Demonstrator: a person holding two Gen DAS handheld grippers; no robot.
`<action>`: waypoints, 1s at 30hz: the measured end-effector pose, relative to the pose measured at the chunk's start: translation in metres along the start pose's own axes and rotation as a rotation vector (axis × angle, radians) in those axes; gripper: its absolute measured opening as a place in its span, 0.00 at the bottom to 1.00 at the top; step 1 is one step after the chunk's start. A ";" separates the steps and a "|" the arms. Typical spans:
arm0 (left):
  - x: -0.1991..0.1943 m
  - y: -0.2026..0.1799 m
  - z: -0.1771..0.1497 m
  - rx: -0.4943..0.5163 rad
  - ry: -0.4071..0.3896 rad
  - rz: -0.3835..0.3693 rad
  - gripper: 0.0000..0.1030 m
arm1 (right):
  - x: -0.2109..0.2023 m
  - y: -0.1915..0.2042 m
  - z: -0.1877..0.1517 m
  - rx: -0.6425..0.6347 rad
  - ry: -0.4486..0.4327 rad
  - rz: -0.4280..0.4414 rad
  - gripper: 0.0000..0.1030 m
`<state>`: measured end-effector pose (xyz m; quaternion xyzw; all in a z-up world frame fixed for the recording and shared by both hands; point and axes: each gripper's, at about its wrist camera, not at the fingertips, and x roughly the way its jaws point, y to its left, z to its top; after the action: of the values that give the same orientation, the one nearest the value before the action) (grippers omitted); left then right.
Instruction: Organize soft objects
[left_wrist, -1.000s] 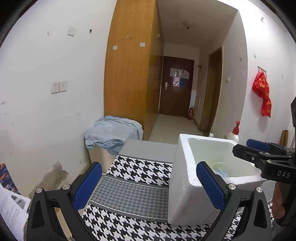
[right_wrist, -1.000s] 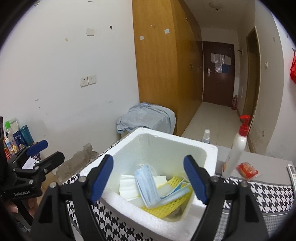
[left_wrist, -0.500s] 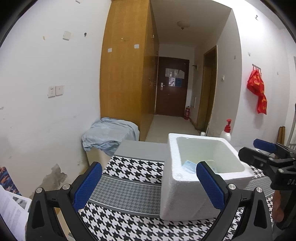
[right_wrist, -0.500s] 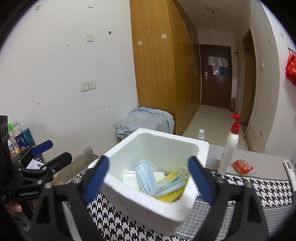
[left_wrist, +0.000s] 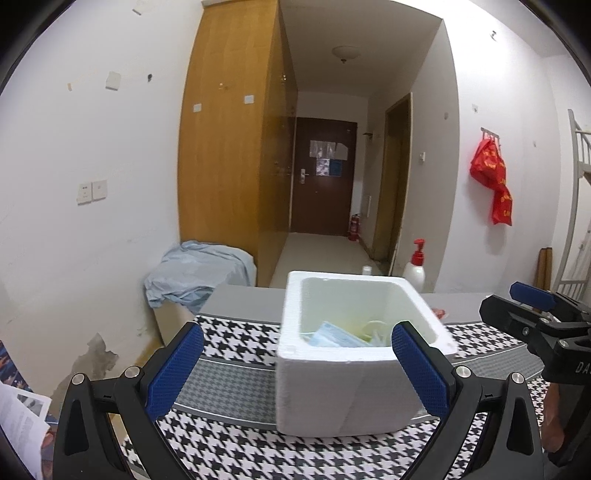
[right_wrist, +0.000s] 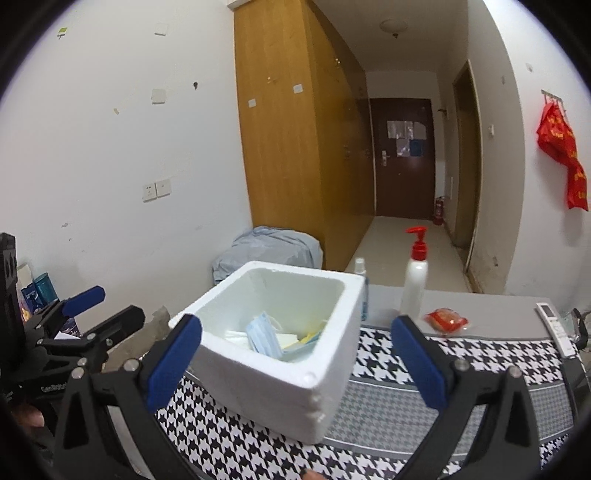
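A white foam box (left_wrist: 332, 384) (right_wrist: 273, 373) stands on a houndstooth cloth (left_wrist: 236, 373) (right_wrist: 391, 398). Inside lie a blue face mask (right_wrist: 263, 334) (left_wrist: 328, 334), white soft pieces (right_wrist: 236, 336) and a yellow piece (right_wrist: 308, 336). My left gripper (left_wrist: 295, 369) is open and empty, held back from the box's near side; it also shows at the left of the right wrist view (right_wrist: 92, 314). My right gripper (right_wrist: 295, 363) is open and empty, in front of the box; it shows at the right edge of the left wrist view (left_wrist: 532, 306).
A white pump bottle with a red top (right_wrist: 415, 280) (left_wrist: 415, 269), a small spray bottle (right_wrist: 360, 267), a red packet (right_wrist: 447, 320) and a remote control (right_wrist: 554, 321) sit on the grey table behind the box. A blue cloth (left_wrist: 195, 273) covers a low box by the wall.
Both grippers have pulled back and up from the foam box, so it sits farther off and smaller in both views. Both stay open and empty.
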<state>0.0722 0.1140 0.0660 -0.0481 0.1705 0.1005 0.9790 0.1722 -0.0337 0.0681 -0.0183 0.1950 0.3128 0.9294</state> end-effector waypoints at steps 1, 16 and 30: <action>0.000 -0.004 0.000 0.005 0.000 -0.007 0.99 | -0.003 -0.003 -0.001 0.000 -0.003 -0.005 1.00; -0.009 -0.075 -0.007 0.067 -0.030 -0.108 0.99 | -0.056 -0.049 -0.022 0.018 -0.053 -0.096 1.00; -0.024 -0.095 -0.042 0.089 -0.101 -0.061 0.99 | -0.091 -0.068 -0.068 0.062 -0.126 -0.160 1.00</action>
<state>0.0566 0.0121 0.0403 -0.0047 0.1238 0.0650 0.9902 0.1220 -0.1515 0.0335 0.0148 0.1435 0.2319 0.9620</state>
